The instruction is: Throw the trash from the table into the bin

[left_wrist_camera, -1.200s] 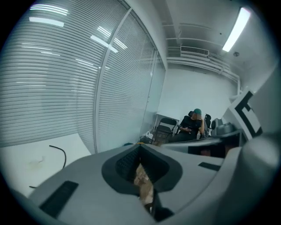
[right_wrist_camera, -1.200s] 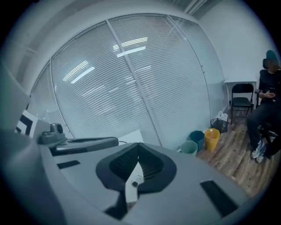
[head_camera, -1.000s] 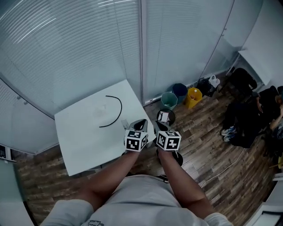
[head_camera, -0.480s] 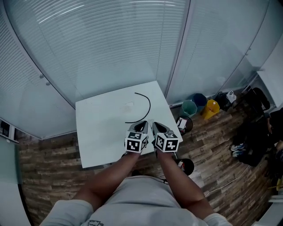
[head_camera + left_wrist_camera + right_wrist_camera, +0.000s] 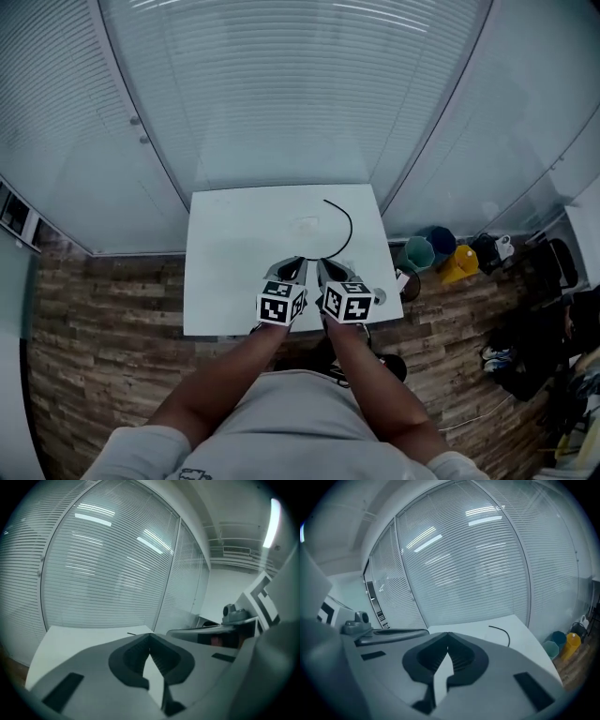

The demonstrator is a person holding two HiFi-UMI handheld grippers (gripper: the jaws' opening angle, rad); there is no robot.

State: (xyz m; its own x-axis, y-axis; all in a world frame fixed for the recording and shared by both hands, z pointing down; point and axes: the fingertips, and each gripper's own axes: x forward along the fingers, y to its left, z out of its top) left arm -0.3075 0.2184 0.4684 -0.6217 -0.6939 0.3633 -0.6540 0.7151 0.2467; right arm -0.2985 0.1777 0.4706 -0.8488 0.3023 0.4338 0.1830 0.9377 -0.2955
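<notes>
L gripper [image 5: 296, 265] & R gripper [image 5: 322, 266] are hovering over the white table's [image 5: 225, 281] near edge, jaws pressing together, empty. A pale trash scrap [image 5: 305, 223] is lying mid-table beside a black cable [image 5: 345, 225]. Bins [image 5: 419, 253] are standing on the wood floor [image 5: 94, 309], below blinds [image 5: 281, 94].

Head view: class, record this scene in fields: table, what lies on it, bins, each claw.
Table: white, before glass walls with blinds
On it: curved black cable, far right part
Bins: teal bin and yellow bin on floor, right of table
Left claw: shut, empty
Right claw: shut, empty
</notes>
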